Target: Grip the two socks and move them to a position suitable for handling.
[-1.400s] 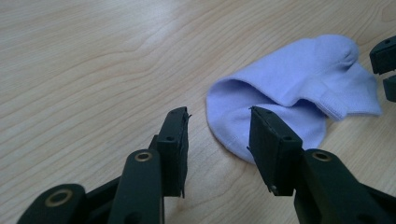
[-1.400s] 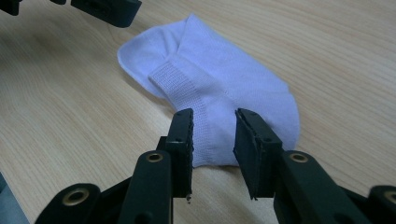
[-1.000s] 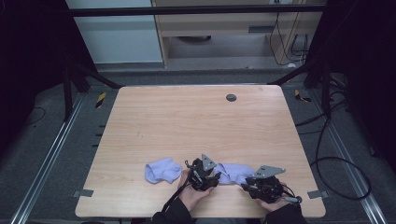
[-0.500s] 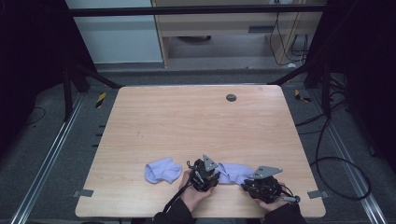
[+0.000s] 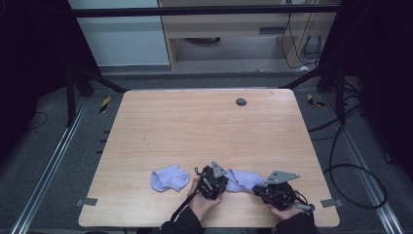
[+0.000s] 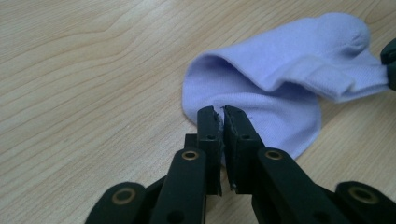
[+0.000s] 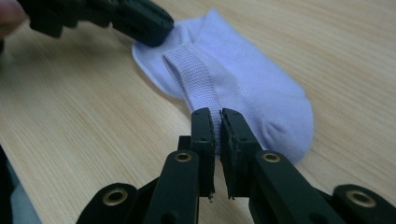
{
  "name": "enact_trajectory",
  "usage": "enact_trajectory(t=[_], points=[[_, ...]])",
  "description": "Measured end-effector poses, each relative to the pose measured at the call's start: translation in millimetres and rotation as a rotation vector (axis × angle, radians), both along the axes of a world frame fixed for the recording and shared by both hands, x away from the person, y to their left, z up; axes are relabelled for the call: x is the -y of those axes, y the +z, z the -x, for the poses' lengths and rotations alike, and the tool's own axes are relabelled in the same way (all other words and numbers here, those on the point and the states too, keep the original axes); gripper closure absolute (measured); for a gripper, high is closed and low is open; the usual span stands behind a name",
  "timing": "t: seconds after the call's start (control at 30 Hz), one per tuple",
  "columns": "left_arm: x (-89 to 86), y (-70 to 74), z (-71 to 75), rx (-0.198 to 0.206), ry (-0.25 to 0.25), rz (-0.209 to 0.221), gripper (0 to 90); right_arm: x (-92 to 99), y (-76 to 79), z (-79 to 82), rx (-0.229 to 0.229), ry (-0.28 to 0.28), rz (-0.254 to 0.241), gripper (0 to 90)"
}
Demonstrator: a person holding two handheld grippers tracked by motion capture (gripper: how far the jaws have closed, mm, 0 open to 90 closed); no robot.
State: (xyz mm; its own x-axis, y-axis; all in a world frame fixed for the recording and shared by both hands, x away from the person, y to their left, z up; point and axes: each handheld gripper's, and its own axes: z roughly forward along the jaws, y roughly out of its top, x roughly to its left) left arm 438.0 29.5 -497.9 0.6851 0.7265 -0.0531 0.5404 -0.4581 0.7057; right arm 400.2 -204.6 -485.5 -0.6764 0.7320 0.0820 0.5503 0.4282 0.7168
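Observation:
A lavender sock (image 5: 243, 179) lies near the table's front edge between my two grippers. My left gripper (image 5: 225, 182) is at its left end. Its jaws have just been closing and are now shut on the sock's (image 6: 289, 70) folded edge, with the tips (image 6: 219, 112) pinching the fabric. My right gripper (image 5: 258, 189) is at the sock's right end. Its jaws have also just been closing and now pinch the ribbed cuff band (image 7: 196, 74) at their tips (image 7: 217, 114). In the right gripper view the left gripper (image 7: 140, 18) rests on the sock's far end.
A second lavender sock (image 5: 169, 178) lies crumpled to the left of my left hand. A dark round grommet (image 5: 240, 102) sits near the table's far edge. The wooden table (image 5: 204, 131) spreads bare beyond the socks. Cables run on the floor at the right.
Both hands keep their place at the sock's two ends. From above, neither the sock nor the grippers visibly shift.

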Motion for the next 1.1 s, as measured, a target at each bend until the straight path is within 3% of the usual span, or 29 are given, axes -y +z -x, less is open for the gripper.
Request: enact_trajectory(t=[0.23, 0.47, 0.67, 0.97, 1.1], points=[[-1.5, 1.3, -1.0, -0.016, -0.024, 0.010, 87.4, 4.8, 13.2, 0.8, 0.062, -0.037, -0.105, 84.1], [-2.1, 3.0, 0.8, -0.015, -0.057, 0.016, 87.7, 5.7, 21.5, -6.2, 0.106, -0.116, -0.158, 84.3], [-2.7, 3.7, 1.3, -0.014, -0.070, 0.006, 87.8, 1.7, 22.9, -21.5, 0.127, -0.187, -0.141, 84.2], [-1.7, 2.4, 0.4, -0.012, -0.076, -0.006, 87.6, 4.9, 13.9, -50.0, 0.111, -0.282, -0.093, 83.3], [-2.7, 3.3, -0.5, -0.010, -0.066, 0.001, 85.0, 7.0, 9.8, -57.9, 0.122, -0.303, -0.065, 75.7]])
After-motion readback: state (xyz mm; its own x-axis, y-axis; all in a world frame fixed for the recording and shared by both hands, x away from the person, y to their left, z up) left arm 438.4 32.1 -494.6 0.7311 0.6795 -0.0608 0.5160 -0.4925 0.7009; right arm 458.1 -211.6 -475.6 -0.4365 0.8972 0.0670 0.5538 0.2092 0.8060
